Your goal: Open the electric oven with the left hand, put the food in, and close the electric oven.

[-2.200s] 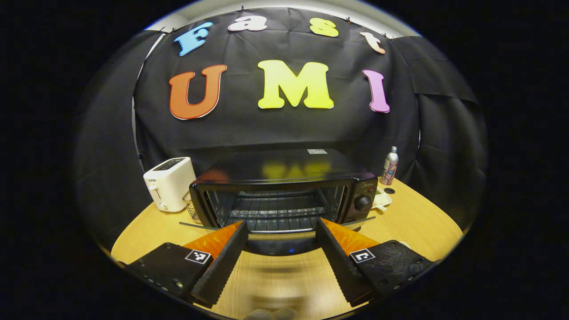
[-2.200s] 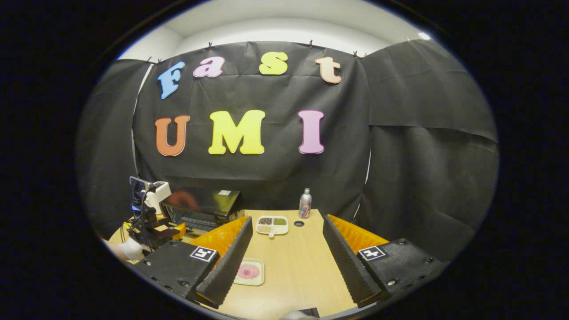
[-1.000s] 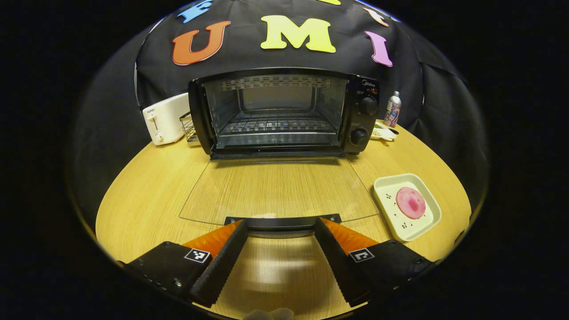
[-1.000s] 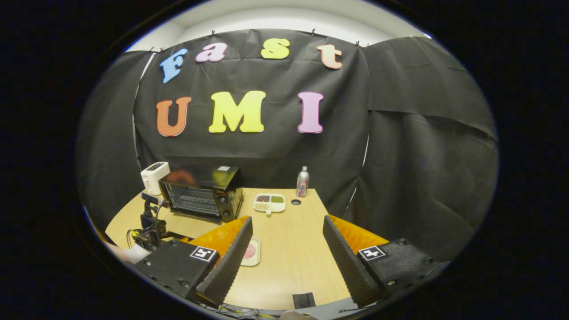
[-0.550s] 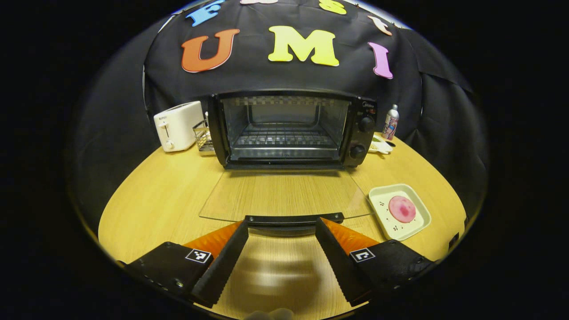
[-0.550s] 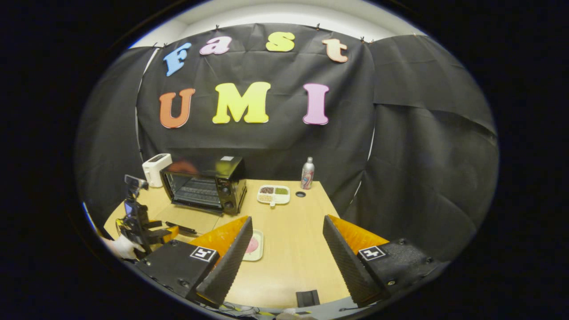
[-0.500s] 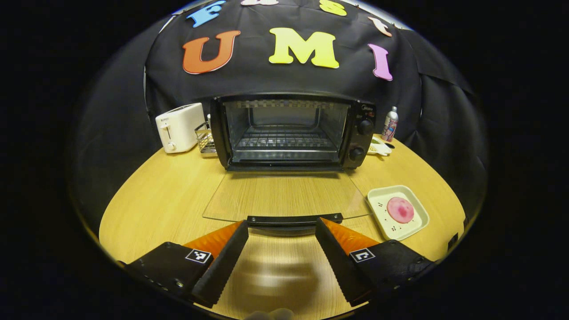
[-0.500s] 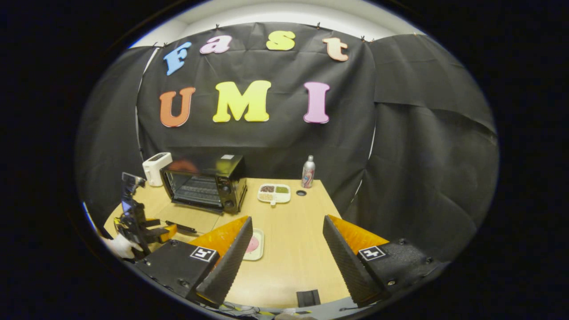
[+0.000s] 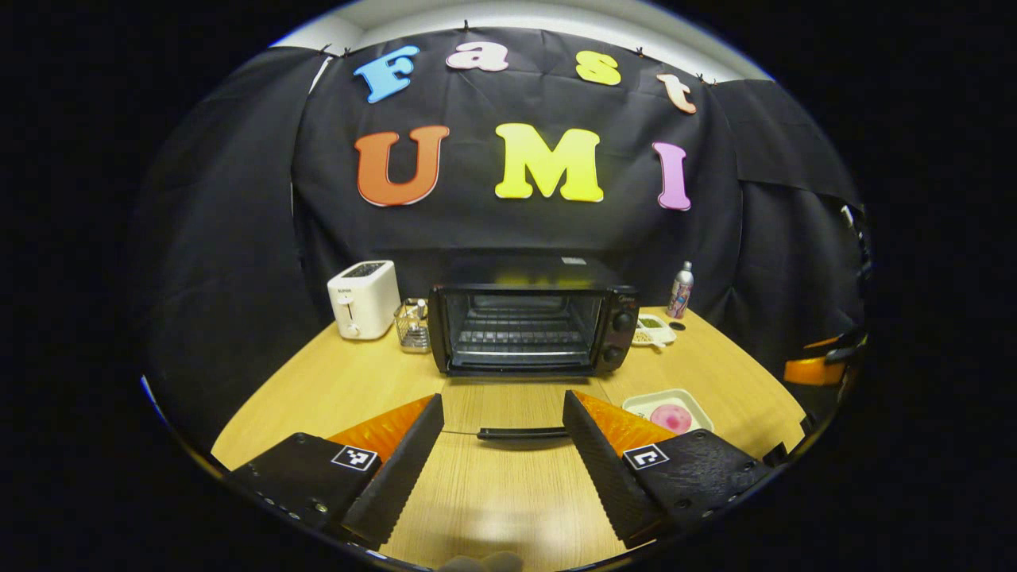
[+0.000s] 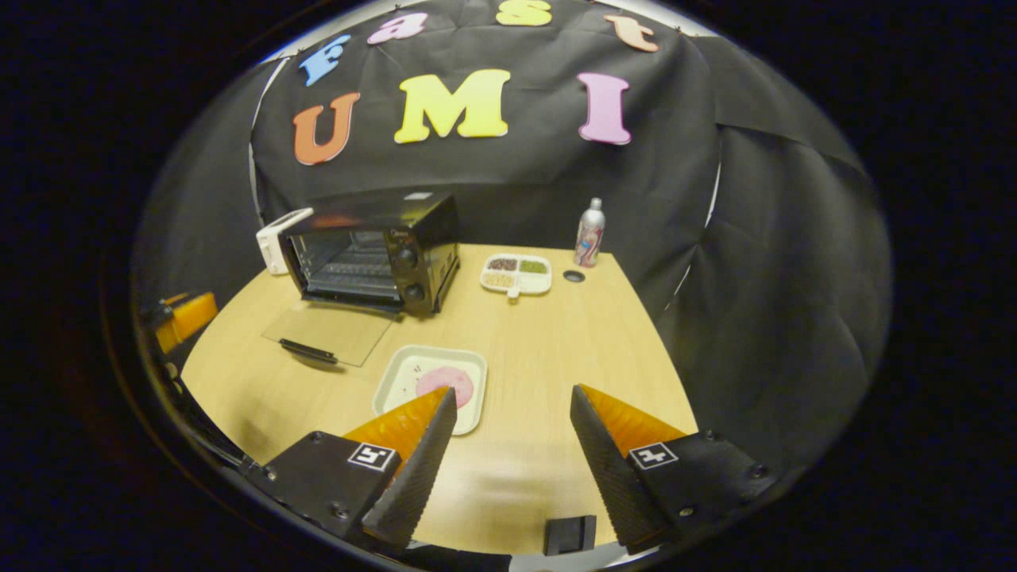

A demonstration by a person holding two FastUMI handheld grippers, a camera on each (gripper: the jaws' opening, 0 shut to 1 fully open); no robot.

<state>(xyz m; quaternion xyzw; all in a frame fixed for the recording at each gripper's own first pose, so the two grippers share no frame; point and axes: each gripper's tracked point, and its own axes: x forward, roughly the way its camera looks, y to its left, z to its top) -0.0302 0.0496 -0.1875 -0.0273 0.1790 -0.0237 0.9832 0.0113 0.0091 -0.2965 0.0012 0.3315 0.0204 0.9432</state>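
Observation:
The black electric oven [image 9: 528, 326] stands at the back of the wooden table, with its glass door [image 10: 330, 332] folded down flat and the rack inside bare. My left gripper [image 9: 502, 400] is open and held back from the door handle [image 9: 522, 433], touching nothing. The food, a pink round piece [image 10: 445, 381], lies on a pale square tray [image 10: 401, 373] to the right of the door. My right gripper [image 10: 513, 392] is open just short of the tray's near right edge, with nothing between its fingers. Its left fingertip overlaps that edge in the right gripper view.
A white toaster [image 9: 363, 298] and a small wire basket [image 9: 411, 324] stand left of the oven. A divided dish [image 10: 516, 274], a dark round spot [image 10: 573, 276] and a metal bottle [image 10: 589, 222] are at the back right. A small black block [image 10: 570, 534] sits at the table's front edge.
My left gripper has drawn back and up from the door handle, leaving the door lying flat. My right gripper has come down and forward towards the food tray.

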